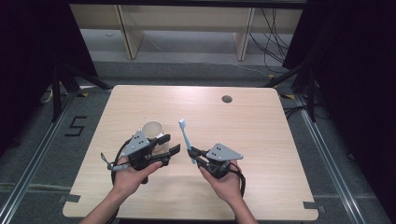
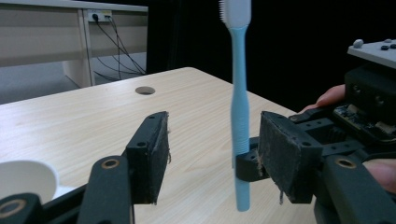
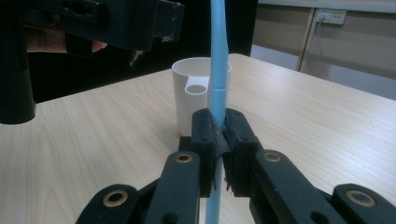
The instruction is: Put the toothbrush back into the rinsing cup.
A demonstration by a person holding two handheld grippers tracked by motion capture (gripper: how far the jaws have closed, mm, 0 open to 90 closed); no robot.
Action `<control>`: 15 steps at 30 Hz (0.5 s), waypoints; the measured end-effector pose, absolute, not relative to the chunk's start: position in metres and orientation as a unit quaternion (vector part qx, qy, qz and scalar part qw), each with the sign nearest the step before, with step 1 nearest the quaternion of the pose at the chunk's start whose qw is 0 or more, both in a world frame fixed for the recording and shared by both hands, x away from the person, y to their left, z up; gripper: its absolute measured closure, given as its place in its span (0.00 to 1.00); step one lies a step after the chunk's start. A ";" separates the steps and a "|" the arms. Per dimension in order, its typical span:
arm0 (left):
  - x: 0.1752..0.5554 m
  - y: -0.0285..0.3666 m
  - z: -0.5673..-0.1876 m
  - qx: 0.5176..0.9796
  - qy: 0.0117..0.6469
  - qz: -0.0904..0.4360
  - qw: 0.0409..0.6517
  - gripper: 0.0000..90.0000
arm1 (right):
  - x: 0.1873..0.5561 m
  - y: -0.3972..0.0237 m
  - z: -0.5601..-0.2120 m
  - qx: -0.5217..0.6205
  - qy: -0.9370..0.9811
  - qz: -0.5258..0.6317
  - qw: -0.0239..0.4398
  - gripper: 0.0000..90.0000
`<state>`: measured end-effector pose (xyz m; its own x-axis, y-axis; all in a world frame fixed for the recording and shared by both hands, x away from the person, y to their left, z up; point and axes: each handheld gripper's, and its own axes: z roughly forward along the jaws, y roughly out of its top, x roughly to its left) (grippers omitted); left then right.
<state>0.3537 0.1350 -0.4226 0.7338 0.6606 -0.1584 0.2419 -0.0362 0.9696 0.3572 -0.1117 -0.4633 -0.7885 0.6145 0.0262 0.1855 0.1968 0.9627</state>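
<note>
Faintly, "5" floor marking (image 1: 77, 125), unlabelled blue toothbrush (image 1: 186, 137), plain white cup (image 1: 153, 131)

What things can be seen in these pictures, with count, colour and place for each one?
toothbrush: one, light blue with white head, upright, clamped low on its handle by the right gripper
cup: one, white, on the table just beyond the left gripper
table: one, light wood, with a round hole near its far edge
shelving: pale wood, on the floor behind the table
left gripper: one, black, jaws apart and empty, pointing toward the toothbrush
right gripper: one, black, shut on the toothbrush
</note>
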 end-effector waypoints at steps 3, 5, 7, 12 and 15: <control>0.356 0.130 -0.421 0.701 0.319 0.160 0.617 0.49 | 0.357 -0.110 -0.463 0.268 0.748 0.580 0.179 0.94; 0.358 0.127 -0.421 0.704 0.318 0.154 0.616 0.50 | 0.357 -0.110 -0.463 0.266 0.747 0.583 0.178 0.94; 0.359 0.125 -0.421 0.705 0.318 0.152 0.616 0.52 | 0.357 -0.110 -0.463 0.262 0.744 0.582 0.198 0.94; 0.362 0.119 -0.421 0.700 0.317 0.147 0.623 0.57 | 0.359 -0.109 -0.464 0.257 0.736 0.592 0.205 0.94; 0.362 0.116 -0.421 0.697 0.316 0.146 0.627 0.59 | 0.358 -0.109 -0.463 0.259 0.738 0.588 0.203 0.94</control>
<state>0.3623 0.1165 -0.4207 0.7570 0.6243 -0.1928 0.2574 -0.0138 0.9662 0.3580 -0.1095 -0.4628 -0.7831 0.6218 0.0054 0.1441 0.1730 0.9743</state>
